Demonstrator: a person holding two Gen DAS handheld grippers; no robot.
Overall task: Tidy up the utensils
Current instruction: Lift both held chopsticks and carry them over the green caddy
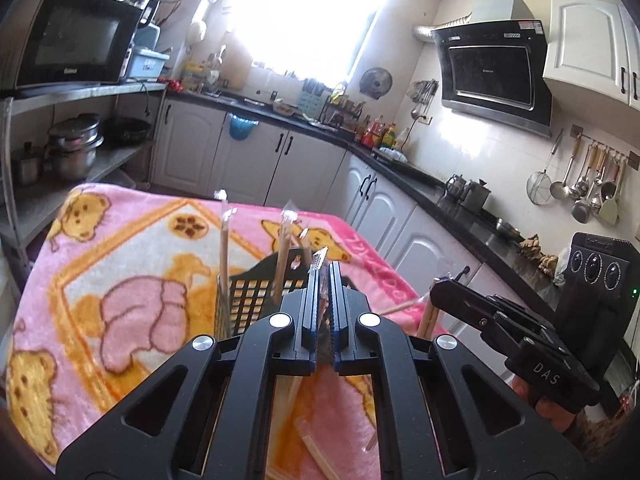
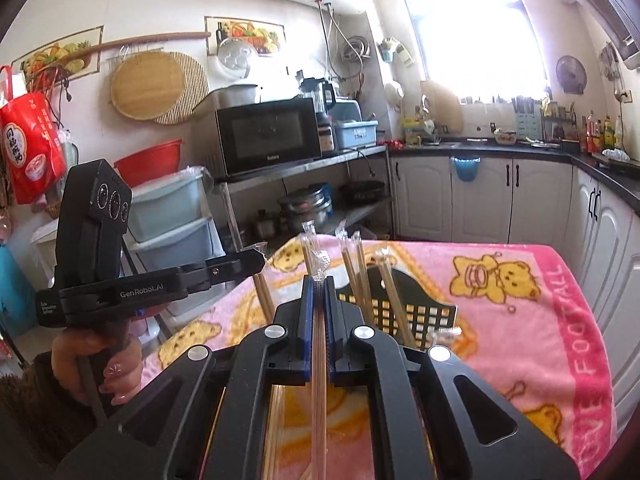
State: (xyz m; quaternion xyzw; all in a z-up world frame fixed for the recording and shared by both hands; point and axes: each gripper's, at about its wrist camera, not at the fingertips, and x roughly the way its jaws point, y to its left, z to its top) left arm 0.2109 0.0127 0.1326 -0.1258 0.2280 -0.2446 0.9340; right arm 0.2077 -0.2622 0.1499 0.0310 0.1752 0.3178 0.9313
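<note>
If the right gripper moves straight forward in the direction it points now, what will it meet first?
Most likely the black basket, just ahead of the right gripper on the pink blanket. Its jaws are shut on wrapped chopsticks, whose tips would arrive first, probably near the chopsticks standing in the basket. Depth is uncertain.

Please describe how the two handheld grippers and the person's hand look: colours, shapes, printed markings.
Both are matte black. The left gripper and right gripper have blue-edged fingers and round silver bolts. Seen from the other camera, one body reads "DAS", the other "GenRobot.AI"; each carries three round dials. The person's bare hand has pale-painted nails.
</note>
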